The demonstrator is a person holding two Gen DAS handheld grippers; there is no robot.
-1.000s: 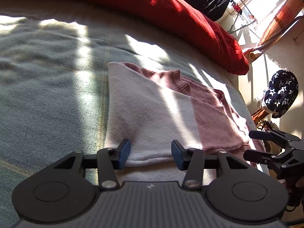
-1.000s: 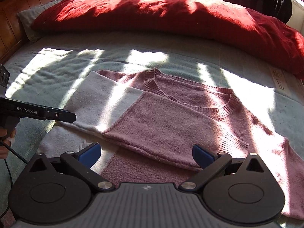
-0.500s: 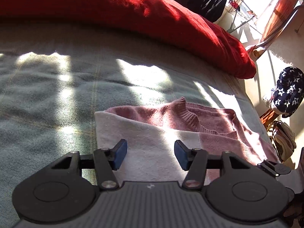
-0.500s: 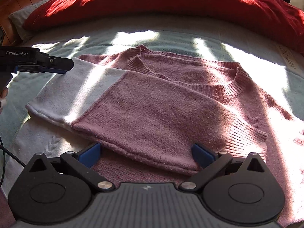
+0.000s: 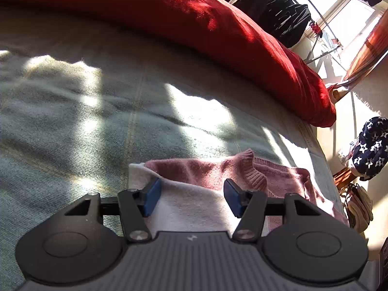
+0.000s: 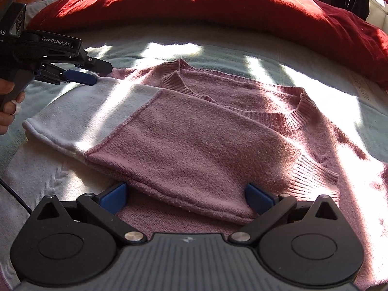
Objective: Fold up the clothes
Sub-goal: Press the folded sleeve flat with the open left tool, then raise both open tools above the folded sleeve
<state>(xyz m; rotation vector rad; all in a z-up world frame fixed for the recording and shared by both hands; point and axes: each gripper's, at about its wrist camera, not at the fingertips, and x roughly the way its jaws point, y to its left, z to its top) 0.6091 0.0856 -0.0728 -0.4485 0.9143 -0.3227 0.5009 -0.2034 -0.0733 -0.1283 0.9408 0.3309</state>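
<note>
A pink knit sweater (image 6: 218,131) with a white left part (image 6: 80,111) lies flat on the bed. One sleeve is folded across its body. My right gripper (image 6: 186,197) is open wide at the sweater's near side, low over the fabric, and the folded sleeve's edge lies between its blue pads. My left gripper (image 5: 191,200) is open over the white far-left corner (image 5: 194,201), close to the pink collar (image 5: 252,169). From the right wrist view, the left gripper (image 6: 97,74) hovers at that corner, held by a hand (image 6: 7,111). Neither gripper holds cloth.
A grey-green blanket (image 5: 97,111) covers the bed. A long red duvet roll (image 6: 218,12) runs along the far side. Off the bed's right are a drying rack with dark clothes (image 5: 278,12), a navy star-print item (image 5: 371,145) and bags (image 5: 359,206).
The left gripper has travelled from the sweater's near edge to its far-left corner. The right gripper has come lower and closer to the folded sleeve. Both have stayed open.
</note>
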